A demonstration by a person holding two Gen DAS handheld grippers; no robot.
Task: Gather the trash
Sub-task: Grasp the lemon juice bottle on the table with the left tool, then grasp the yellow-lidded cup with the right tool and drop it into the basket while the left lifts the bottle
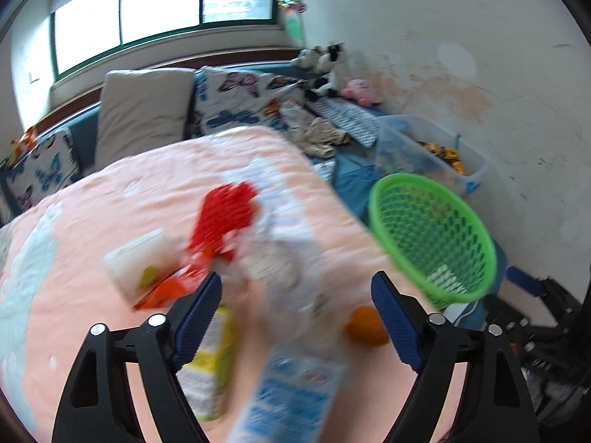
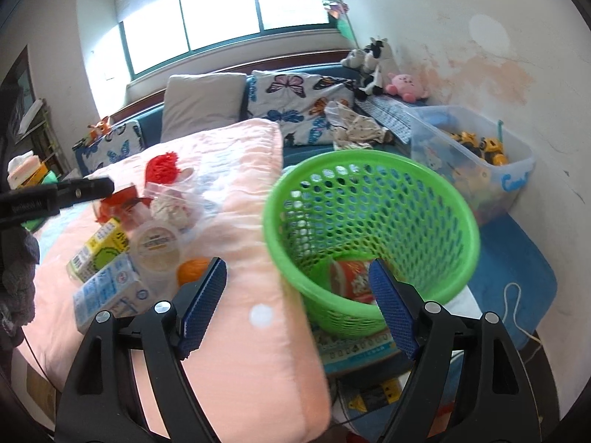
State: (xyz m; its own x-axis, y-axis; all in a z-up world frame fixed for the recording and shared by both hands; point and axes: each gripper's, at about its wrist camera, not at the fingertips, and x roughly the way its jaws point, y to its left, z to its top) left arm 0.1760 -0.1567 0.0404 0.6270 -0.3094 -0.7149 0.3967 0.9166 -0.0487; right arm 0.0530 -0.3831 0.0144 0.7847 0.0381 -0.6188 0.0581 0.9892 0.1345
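A pile of trash lies on the pink quilt [image 2: 236,199]: a red net [image 2: 161,166], a clear bag of crumpled paper [image 2: 173,206], a round lidded cup [image 2: 157,245], a yellow-green carton [image 2: 98,249], a blue-white carton [image 2: 109,297] and an orange ball [image 2: 192,271]. The green mesh basket [image 2: 373,236] stands right of the bed with a red wrapper [image 2: 351,277] inside. My right gripper [image 2: 297,306] is open and empty before the basket. My left gripper [image 1: 297,317] is open over the blurred pile, near the blue-white carton [image 1: 288,398]. The basket also shows in the left wrist view [image 1: 436,236].
Pillows [image 2: 203,101] and butterfly cushions [image 2: 295,99] line the headboard under the window. A clear bin of toys [image 2: 472,155] stands by the right wall with plush toys [image 2: 406,86] behind it. A blue mat [image 2: 513,277] and a box [image 2: 354,350] lie on the floor.
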